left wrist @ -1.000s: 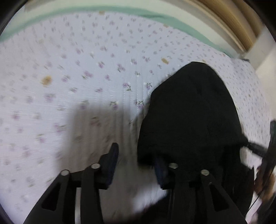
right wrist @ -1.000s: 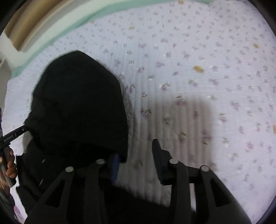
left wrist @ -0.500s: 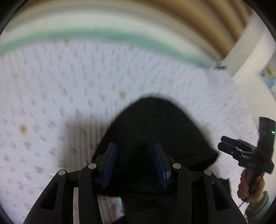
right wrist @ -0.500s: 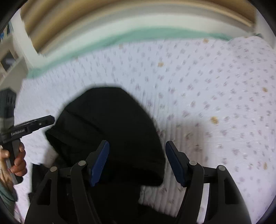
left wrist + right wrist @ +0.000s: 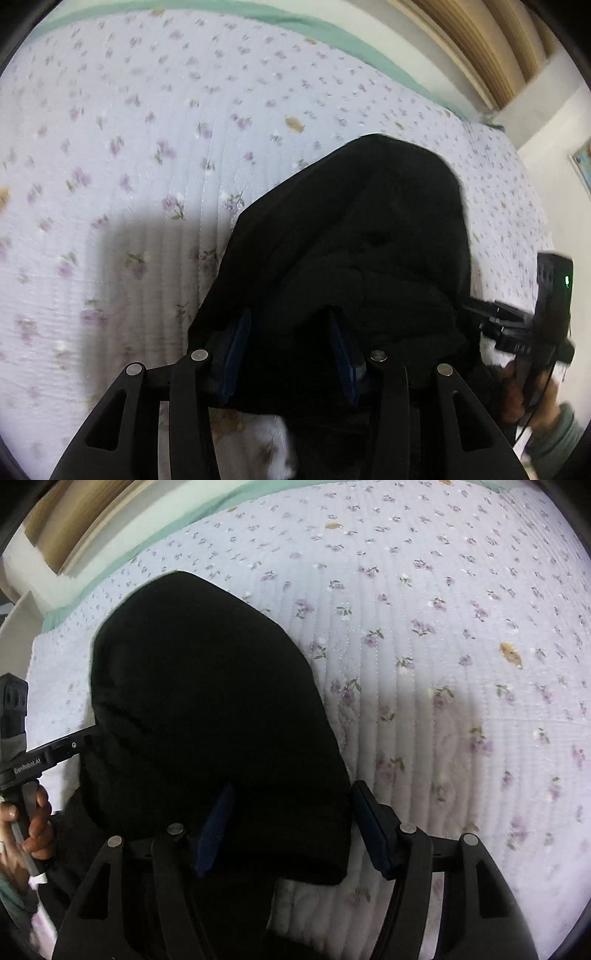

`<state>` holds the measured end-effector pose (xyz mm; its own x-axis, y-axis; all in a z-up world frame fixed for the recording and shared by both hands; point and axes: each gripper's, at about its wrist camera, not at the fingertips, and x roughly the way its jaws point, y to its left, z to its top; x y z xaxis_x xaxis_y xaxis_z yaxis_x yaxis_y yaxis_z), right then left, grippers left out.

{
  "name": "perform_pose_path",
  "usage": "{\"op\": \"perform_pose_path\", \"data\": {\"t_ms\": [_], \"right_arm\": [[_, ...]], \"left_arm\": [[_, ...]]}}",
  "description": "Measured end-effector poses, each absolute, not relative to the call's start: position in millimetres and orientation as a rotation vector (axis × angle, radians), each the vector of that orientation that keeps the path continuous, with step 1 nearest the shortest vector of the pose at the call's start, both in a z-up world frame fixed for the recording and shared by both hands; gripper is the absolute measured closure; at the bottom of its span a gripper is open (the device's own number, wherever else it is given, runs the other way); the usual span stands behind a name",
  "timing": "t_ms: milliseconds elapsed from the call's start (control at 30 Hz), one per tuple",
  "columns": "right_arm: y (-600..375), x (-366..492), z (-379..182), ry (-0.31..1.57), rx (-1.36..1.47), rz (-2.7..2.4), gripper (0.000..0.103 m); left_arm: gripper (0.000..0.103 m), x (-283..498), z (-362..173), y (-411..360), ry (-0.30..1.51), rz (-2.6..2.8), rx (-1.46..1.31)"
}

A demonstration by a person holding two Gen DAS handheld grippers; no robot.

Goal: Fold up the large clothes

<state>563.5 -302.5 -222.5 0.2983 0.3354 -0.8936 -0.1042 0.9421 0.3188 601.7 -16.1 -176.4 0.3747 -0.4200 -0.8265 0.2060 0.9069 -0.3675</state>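
Observation:
A black garment (image 5: 354, 243) lies bunched on the flowered bedspread (image 5: 147, 147); its rounded hood end points away from me. It also shows in the right wrist view (image 5: 207, 701). My left gripper (image 5: 291, 347) is open, its blue-padded fingers straddling the near left part of the garment. My right gripper (image 5: 291, 823) is open wider, its fingers either side of the garment's near right edge. Each hand-held gripper shows in the other's view: the right one (image 5: 532, 332) at the far right, the left one (image 5: 33, 753) at the far left.
The bedspread (image 5: 461, 646) has a green border (image 5: 332, 29) at its far edge. Behind it are a white wall and a wooden headboard (image 5: 480, 48). The person's hand (image 5: 29, 827) holds the left gripper's handle.
Both grippers swung up and back down onto the garment's near end. They now straddle black cloth instead of standing beside it. The right gripper has opened wider.

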Motion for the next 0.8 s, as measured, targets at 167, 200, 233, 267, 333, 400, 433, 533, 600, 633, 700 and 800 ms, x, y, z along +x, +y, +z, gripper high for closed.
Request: {"op": "perform_pose_path", "data": {"t_ms": [167, 200, 233, 267, 333, 400, 433, 533, 600, 633, 700, 800], "right_arm": [[-322, 567, -173, 1.174, 0.235, 0.383, 0.031], [-324, 572, -166, 1.164, 0.232, 0.391, 0.030], [-324, 578, -161, 1.160, 0.224, 0.392, 0.029], [-324, 587, -158, 1.157, 0.208, 0.387, 0.029], [-319, 603, -156, 1.171, 0.178, 0.390, 0.029], [-311, 622, -160, 1.196, 0.174, 0.409, 0.029], [-308, 633, -167, 1.214, 0.182, 0.423, 0.029], [-298, 659, -183, 1.241, 0.222, 0.461, 0.029], [-292, 665, -194, 1.253, 0.246, 0.488, 0.029], [-288, 667, -200, 1.262, 0.246, 0.495, 0.029], [-279, 676, -211, 1.285, 0.244, 0.498, 0.029], [-263, 679, -224, 1.300, 0.232, 0.530, 0.035]], "left_arm": [[0.052, 604, -111, -1, 0.986, -0.496, -0.143], [0.034, 610, -98, 1, 0.974, -0.502, -0.148], [0.025, 620, -89, 4, 0.970, -0.502, -0.165], [0.021, 628, -85, 4, 0.965, -0.508, -0.178], [0.021, 655, -86, 2, 0.989, -0.554, -0.211], [0.021, 683, -104, -3, 1.058, -0.567, -0.236], [0.022, 693, -114, -5, 1.086, -0.564, -0.238], [0.022, 714, -143, -11, 1.156, -0.608, -0.300], [0.022, 719, -157, -12, 1.186, -0.662, -0.371], [0.022, 721, -162, -12, 1.192, -0.677, -0.391], [0.022, 723, -169, -19, 1.204, -0.697, -0.400], [0.047, 719, -176, -33, 1.222, -0.670, -0.312]]}}
